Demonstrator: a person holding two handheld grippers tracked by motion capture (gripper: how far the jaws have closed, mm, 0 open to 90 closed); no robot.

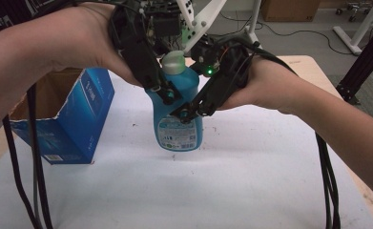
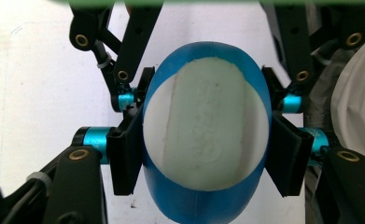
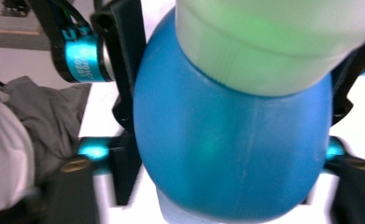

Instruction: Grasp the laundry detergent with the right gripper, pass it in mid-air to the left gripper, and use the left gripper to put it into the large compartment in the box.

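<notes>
On the white table [image 1: 251, 181] an open blue carton [image 1: 74, 119] stands at the left, well apart from the blue bottle [image 1: 178, 114], which stands upright near the middle with its pale green cap [image 1: 173, 62] on. So the bottle looks to be out of the carton and set down (a judgement). The left tongs [image 1: 167, 95] clench its upper body from both sides. The right tongs [image 1: 186, 114] straddle it too; whether their pads press, I cannot tell. Letting go remains.
</notes>
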